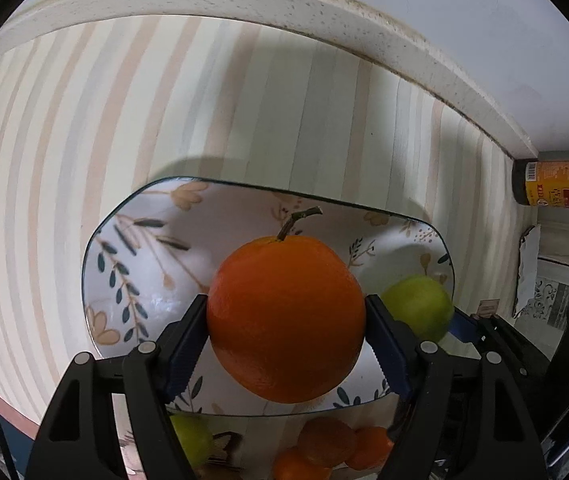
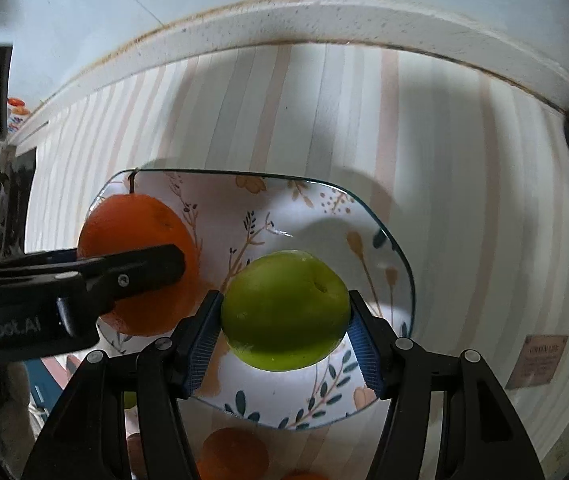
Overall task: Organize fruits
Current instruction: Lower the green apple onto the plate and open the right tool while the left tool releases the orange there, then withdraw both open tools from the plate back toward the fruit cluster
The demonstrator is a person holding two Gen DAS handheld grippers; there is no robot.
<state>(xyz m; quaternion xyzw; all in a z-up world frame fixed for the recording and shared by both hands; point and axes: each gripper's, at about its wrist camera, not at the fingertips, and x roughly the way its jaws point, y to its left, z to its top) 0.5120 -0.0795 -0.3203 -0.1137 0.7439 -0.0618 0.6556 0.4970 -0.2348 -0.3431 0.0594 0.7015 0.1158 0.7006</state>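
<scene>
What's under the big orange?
Under the orange, held in the left tool, is the flowery plate. It looks empty where visible. The orange hides the plate's middle, so anything right beneath it cannot be seen.

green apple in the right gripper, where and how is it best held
Across its widest middle, coming from above, as the right gripper has the green apple over the plate: round, smooth sides meet the pads squarely there, its dimple left free.
</scene>
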